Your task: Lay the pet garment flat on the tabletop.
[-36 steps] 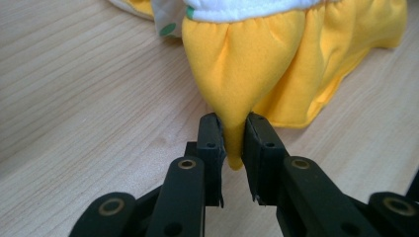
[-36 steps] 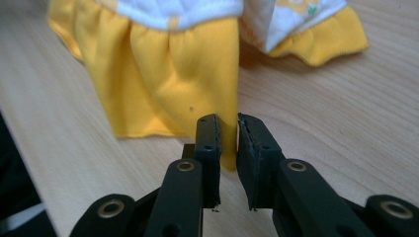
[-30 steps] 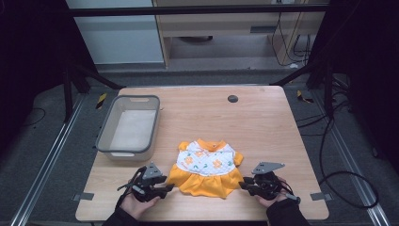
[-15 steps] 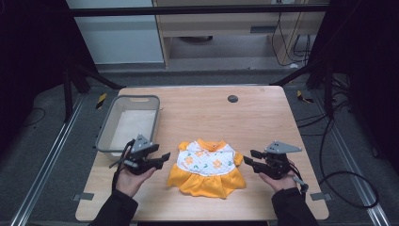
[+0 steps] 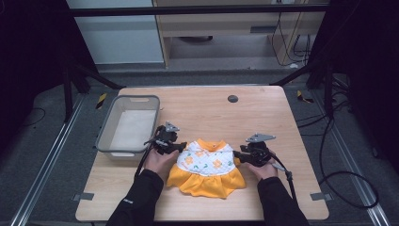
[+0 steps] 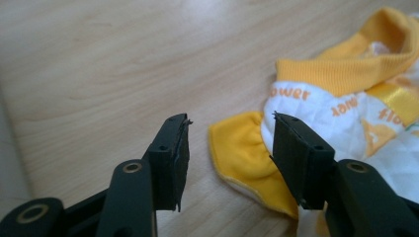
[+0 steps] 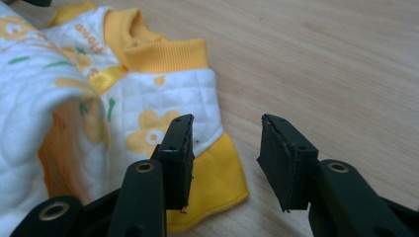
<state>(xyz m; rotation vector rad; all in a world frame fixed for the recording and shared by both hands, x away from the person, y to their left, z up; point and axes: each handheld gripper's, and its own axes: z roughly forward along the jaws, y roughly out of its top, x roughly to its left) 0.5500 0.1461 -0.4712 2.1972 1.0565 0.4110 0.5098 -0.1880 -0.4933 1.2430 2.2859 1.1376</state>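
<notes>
Dress [image 5: 207, 169] hem lies partly hidden behind left gripper [image 6: 230, 143] jaw.

Left gripper [image 5: 180, 146] and right gripper [image 5: 237, 155] face each other, fingers parted, gripping nothing

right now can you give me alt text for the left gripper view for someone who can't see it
Two black jaws of the left gripper stand open just above a wooden table, with nothing pinched between them. Past the gap lies the yellow sleeve edge of a small dress, white quilted with orange print and a yellow ribbed collar, lying at the right.
</notes>
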